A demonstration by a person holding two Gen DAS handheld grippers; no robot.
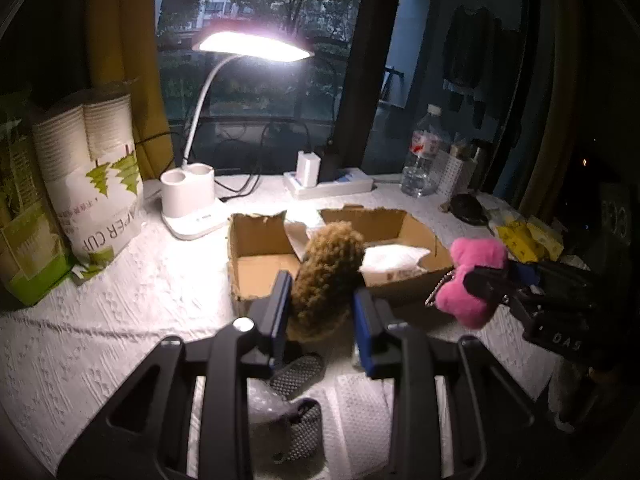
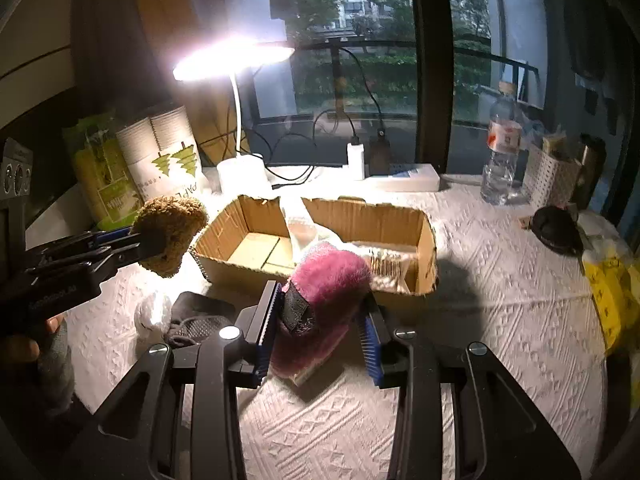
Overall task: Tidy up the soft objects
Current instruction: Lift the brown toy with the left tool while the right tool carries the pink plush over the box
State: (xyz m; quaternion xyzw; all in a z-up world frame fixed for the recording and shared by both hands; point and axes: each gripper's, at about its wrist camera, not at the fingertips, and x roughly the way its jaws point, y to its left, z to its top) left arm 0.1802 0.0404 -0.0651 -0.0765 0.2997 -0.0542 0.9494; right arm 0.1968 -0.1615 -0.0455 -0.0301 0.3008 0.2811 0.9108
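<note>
My left gripper (image 1: 322, 304) is shut on a brown fuzzy plush (image 1: 326, 272), held above the table in front of the cardboard box (image 1: 260, 268). It also shows in the right wrist view (image 2: 170, 234) at the box's left end. My right gripper (image 2: 320, 320) is shut on a pink plush (image 2: 324, 300) with a black strap, held just in front of the box (image 2: 424, 256). The pink plush shows in the left wrist view (image 1: 474, 276) at the box's right. The box holds white packing material (image 1: 394, 258).
A lit desk lamp (image 1: 192, 204) stands behind the box. A paper cup pack (image 1: 100, 172) is at left. A power strip (image 1: 330, 184), a water bottle (image 1: 424, 152) and a white basket (image 2: 550, 178) stand at the back. Dark mesh items (image 1: 298, 374) lie near me. Yellow bags (image 2: 612, 280) lie right.
</note>
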